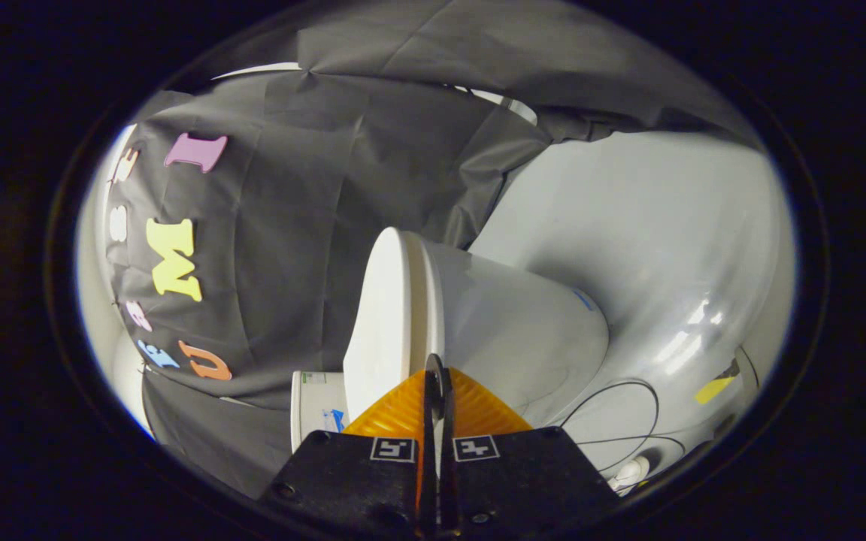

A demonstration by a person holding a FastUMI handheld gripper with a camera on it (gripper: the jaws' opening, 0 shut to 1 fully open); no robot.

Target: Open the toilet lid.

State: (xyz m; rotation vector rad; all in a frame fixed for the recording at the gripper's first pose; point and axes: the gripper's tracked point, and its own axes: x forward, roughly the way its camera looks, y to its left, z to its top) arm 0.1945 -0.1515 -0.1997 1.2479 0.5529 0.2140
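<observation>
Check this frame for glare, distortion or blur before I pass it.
Gripper view: strong fisheye bending and a rolled scene, so the toilet lies sideways; bright glare streaks on the floor; lid edge sharp; the tool, fingers together, looks slightly soft.

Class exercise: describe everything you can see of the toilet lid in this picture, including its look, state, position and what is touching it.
The toilet lid is a smooth, glossy white oval, plastic by its look, with a rounded rim. It lies closed against the seat on the white toilet bowl; the camera is rolled, so the toilet appears turned on its side. The black booth cloth hangs behind it. The gripper is nearly shut, its tips right at the seam where lid meets bowl; whether they actually touch the lid cannot be told.
</observation>
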